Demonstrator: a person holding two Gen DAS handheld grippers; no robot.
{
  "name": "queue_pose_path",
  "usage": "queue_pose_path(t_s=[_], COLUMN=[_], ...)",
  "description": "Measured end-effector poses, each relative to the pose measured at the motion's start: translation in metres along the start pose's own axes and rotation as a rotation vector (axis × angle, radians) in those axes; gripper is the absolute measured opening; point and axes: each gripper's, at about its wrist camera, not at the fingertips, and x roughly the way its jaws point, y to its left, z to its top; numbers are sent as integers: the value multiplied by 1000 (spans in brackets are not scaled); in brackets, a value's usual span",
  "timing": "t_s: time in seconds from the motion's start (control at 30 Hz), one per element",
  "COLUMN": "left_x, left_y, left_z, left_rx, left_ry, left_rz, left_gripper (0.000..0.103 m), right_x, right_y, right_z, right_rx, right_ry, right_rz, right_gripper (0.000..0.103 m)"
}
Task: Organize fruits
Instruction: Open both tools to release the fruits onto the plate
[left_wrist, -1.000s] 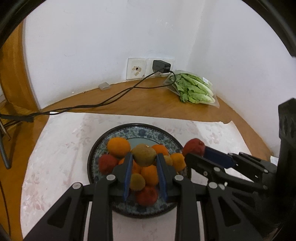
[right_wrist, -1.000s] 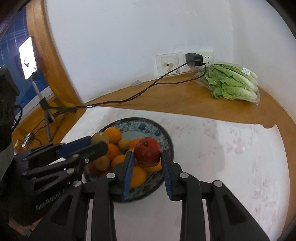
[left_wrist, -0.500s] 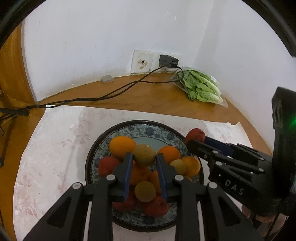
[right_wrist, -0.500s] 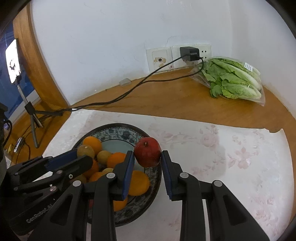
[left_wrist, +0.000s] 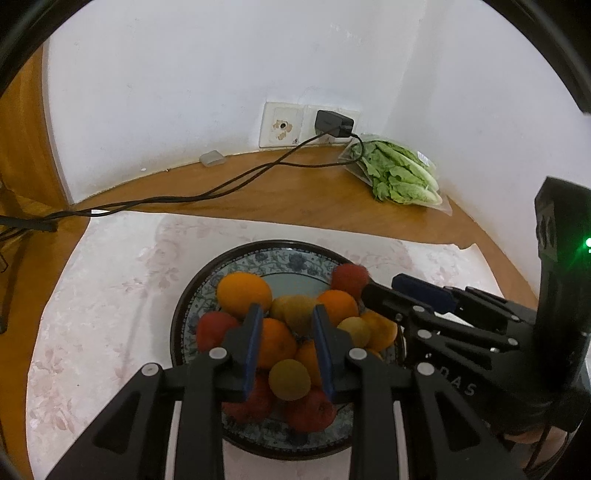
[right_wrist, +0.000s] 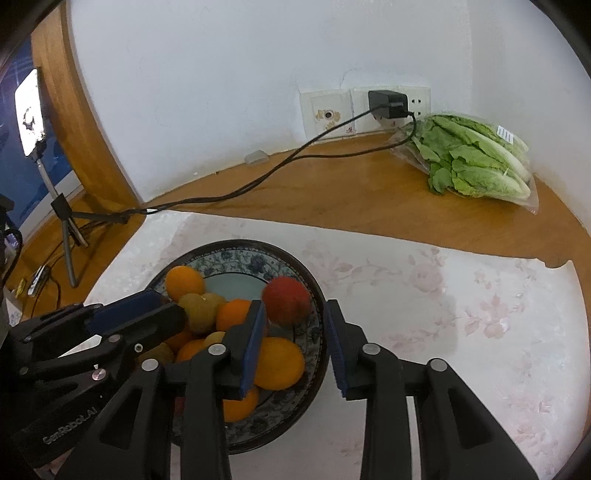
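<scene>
A blue-patterned plate (left_wrist: 280, 254) (right_wrist: 236, 254) holds several oranges, red fruits and small green-brown ones. My left gripper (left_wrist: 288, 314) (right_wrist: 170, 306) hovers over the pile, shut on a brownish kiwi (left_wrist: 295, 310) (right_wrist: 199, 312). My right gripper (right_wrist: 295, 310) (left_wrist: 384, 286) is over the plate's right side, and its jaws are opening. The red fruit (right_wrist: 286, 301) (left_wrist: 349, 275) looks blurred just past the fingertips. It leans toward the left pad, with a clear gap to the right pad.
The plate sits on a white floral cloth (left_wrist: 110, 277) over a wooden table. A bag of lettuce (right_wrist: 476, 162) lies in the back right corner. A black charger cable (left_wrist: 221, 188) runs from the wall sockets across the wood. A phone on a tripod (right_wrist: 31, 110) stands far left.
The right gripper came down over the plate's right side and its jaws parted, letting the red fruit slip forward. The left gripper kept its hold on the kiwi above the pile.
</scene>
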Motion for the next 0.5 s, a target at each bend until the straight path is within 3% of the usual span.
queue_pose_path(t_s=[0.5], left_x=[-46], left_y=[1], left_z=[-21], left_rx=[8], left_ry=[-5], left_rz=[30], left_gripper=[57], right_x=[-52], right_y=[20], right_z=[-24], right_rx=[5], right_ry=[-37], right_rz=[0], right_gripper=[54])
